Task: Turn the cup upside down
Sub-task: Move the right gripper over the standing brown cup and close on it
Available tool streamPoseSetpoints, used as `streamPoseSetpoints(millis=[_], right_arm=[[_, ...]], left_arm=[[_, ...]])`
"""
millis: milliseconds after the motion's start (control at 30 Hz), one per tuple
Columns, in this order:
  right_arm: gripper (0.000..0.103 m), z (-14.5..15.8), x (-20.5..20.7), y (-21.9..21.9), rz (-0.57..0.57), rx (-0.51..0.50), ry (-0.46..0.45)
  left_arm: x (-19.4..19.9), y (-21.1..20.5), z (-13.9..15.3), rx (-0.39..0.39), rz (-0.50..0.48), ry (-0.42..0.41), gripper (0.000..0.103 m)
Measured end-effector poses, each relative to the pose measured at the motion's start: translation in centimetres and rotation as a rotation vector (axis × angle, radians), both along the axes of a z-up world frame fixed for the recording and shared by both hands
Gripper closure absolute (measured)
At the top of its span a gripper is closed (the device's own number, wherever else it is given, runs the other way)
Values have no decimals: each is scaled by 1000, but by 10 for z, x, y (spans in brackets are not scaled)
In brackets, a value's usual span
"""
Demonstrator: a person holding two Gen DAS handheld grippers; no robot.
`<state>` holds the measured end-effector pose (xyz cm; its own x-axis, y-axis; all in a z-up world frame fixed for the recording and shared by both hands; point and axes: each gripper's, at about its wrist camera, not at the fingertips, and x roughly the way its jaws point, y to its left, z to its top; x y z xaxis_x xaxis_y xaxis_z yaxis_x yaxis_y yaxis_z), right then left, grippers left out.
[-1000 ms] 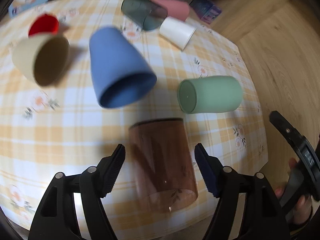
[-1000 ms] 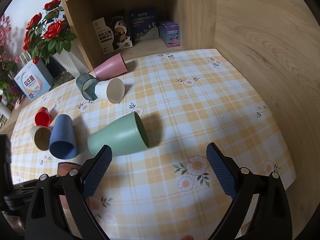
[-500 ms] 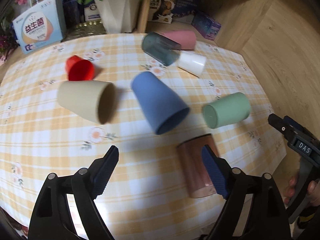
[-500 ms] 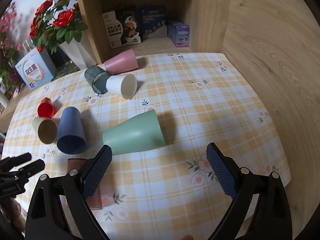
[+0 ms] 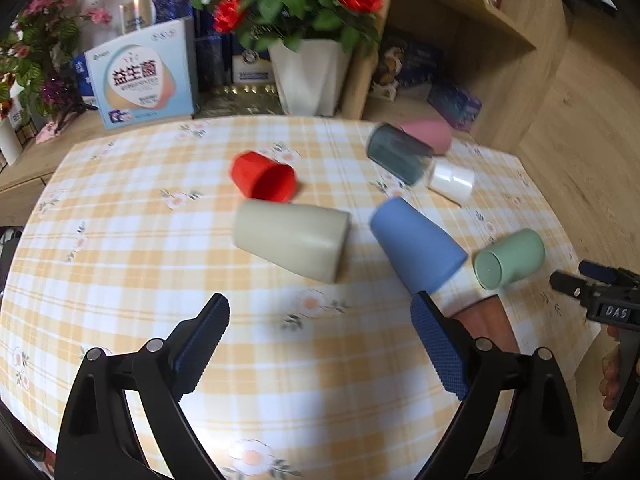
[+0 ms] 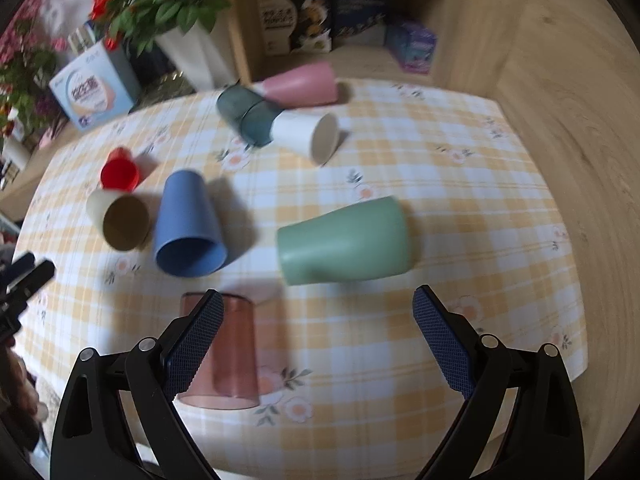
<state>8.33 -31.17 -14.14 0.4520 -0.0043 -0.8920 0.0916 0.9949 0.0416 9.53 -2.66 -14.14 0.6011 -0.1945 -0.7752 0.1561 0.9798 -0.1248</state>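
Observation:
Several cups lie on their sides on the checked tablecloth (image 5: 120,264). A brown translucent cup (image 6: 224,356) stands mouth down near the front edge; it also shows in the left wrist view (image 5: 490,322) behind my right finger. A green cup (image 6: 344,240), a blue cup (image 6: 186,224), a beige cup (image 5: 292,236) and a red cup (image 5: 264,178) lie around it. My left gripper (image 5: 320,340) is open and empty over bare cloth, left of the brown cup. My right gripper (image 6: 320,340) is open and empty, just in front of the green cup.
A dark teal cup (image 6: 246,114), a pink cup (image 6: 304,84) and a white cup (image 6: 306,134) lie at the back. A white vase of red flowers (image 5: 310,72), a light blue box (image 5: 140,76) and a wooden shelf (image 6: 320,20) stand behind the table.
My left gripper has let go of the brown cup, which now stands mouth down, and has pulled back and swung left. My right gripper has moved closer to the green cup.

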Motion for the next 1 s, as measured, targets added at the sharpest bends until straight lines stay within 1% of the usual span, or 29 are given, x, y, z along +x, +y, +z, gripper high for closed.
streamPoseSetpoints(millis=[133, 233, 367, 467, 600, 733, 1000], right_arm=[[11, -8, 7, 24, 56, -3, 47], [11, -16, 16, 46, 109, -13, 95], [11, -25, 24, 59, 129, 18, 152], [11, -33, 28, 64, 117, 45, 191], [11, -41, 33, 67, 106, 56, 227], [11, -51, 39, 67, 81, 97, 278], [11, -58, 48, 71, 74, 108, 312]], left_arm=[[-2, 24, 15, -33, 50, -73, 14], [-5, 34, 20, -23, 63, -101, 14], [-6, 48, 18, -43, 88, -89, 14], [-8, 56, 15, -50, 104, -80, 13], [-10, 66, 12, -56, 127, -70, 13], [-10, 75, 12, -56, 150, -61, 13], [-12, 82, 10, -61, 165, -44, 13]])
